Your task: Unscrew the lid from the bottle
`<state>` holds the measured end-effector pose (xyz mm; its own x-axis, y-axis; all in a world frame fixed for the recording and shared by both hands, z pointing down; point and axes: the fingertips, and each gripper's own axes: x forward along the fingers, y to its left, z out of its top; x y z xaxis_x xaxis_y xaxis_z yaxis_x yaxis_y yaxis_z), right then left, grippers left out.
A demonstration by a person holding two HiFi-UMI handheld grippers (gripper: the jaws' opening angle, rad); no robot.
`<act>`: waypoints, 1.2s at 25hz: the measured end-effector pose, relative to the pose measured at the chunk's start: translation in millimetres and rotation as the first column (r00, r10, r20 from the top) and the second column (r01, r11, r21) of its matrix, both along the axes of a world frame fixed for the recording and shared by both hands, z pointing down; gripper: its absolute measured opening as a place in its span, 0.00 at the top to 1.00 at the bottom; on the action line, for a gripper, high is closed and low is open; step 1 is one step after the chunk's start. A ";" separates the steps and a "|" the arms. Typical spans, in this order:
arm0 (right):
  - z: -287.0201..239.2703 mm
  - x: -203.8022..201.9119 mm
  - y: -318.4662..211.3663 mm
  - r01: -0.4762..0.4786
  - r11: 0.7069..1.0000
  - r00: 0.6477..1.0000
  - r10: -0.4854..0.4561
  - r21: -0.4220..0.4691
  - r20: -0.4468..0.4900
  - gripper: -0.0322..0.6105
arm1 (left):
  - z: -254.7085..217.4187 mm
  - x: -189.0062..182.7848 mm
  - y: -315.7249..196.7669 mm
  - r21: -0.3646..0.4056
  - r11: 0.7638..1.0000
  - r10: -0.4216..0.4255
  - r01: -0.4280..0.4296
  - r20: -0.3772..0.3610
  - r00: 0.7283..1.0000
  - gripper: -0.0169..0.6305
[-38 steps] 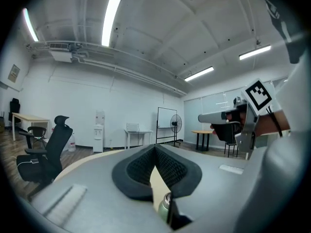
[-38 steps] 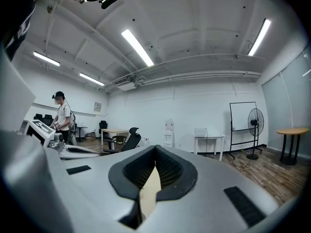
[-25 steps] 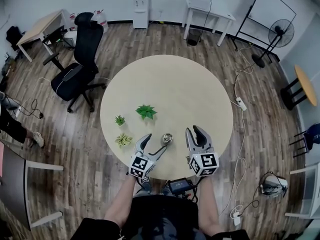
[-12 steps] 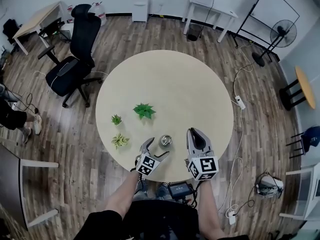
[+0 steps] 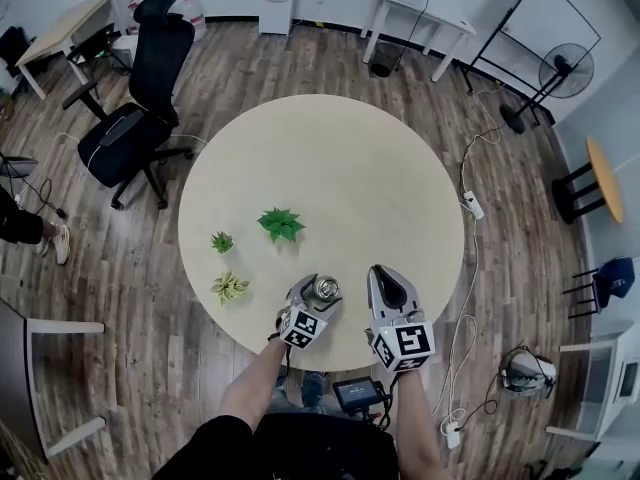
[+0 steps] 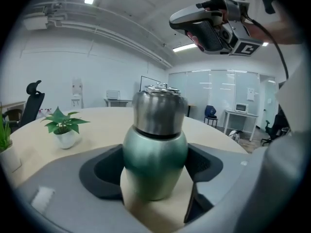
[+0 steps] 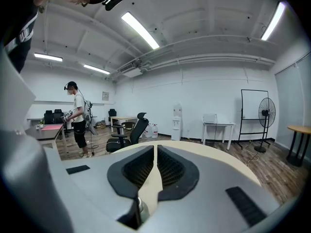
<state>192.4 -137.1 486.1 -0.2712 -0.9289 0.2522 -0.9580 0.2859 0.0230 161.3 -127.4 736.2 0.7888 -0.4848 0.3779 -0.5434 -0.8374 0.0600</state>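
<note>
Two left jaws, wide — closing round bottle (image 6: pixel 154 164)

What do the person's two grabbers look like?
The left gripper and right gripper are grey, with black ribbed pads inside long jaws. Each carries a white cube with black square markers. The person's top is black.

Grey left claw (image 5: pixel 322 290) and right claw (image 5: pixel 386 276) each bear a black-and-white marker cube (image 5: pixel 405 344); the shirt (image 5: pixel 200 450) is black.
</note>
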 end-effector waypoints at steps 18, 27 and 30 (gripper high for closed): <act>95.4 -56.1 10.8 0.299 0.871 0.909 -0.384 -0.389 -0.161 0.46 | -1.5 1.7 -1.8 0.009 1.000 -0.014 0.014 -0.005 1.000 0.40; 171.4 -67.2 11.5 0.276 0.694 0.835 -0.516 -0.665 -0.192 0.42 | 0.7 1.5 -0.6 0.012 1.000 -0.009 0.009 -0.008 1.000 0.40; 185.5 -66.8 7.8 0.242 0.670 0.828 -0.520 -0.702 -0.210 0.45 | 1.0 1.6 -1.7 0.014 1.000 -0.008 0.008 -0.008 1.000 0.40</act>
